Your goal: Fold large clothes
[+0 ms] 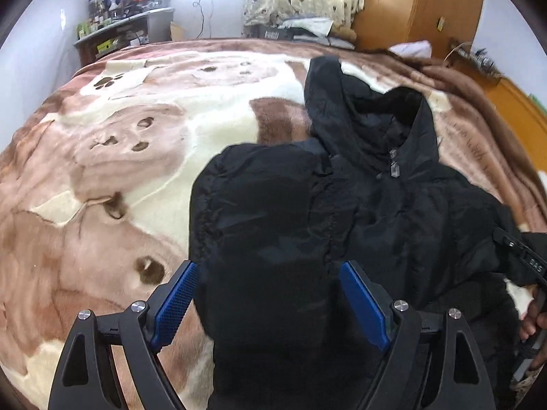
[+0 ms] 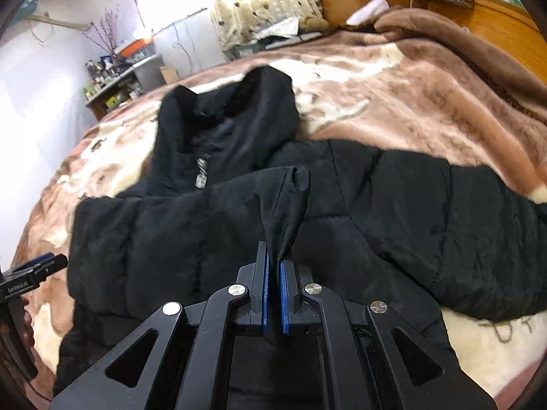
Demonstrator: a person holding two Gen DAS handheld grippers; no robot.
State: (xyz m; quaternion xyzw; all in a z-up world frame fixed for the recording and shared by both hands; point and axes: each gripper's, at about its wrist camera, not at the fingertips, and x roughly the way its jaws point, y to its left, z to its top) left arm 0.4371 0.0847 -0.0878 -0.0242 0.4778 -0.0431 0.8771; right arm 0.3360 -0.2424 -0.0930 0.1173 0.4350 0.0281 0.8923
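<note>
A black puffer jacket with a hood lies front up on the bed, zipper pull near its collar. My left gripper is open, its blue pads either side of the jacket's folded-in left side, just above it. In the right wrist view the jacket spreads across the blanket, one sleeve stretched to the right. My right gripper is shut on a pinch of the jacket's fabric, lifted into a peak. The right gripper also shows in the left wrist view, at the jacket's right edge.
The bed is covered by a brown and cream plush blanket. A cluttered shelf stands beyond the far left corner, a wooden wardrobe at the far right, a wooden headboard along the right side.
</note>
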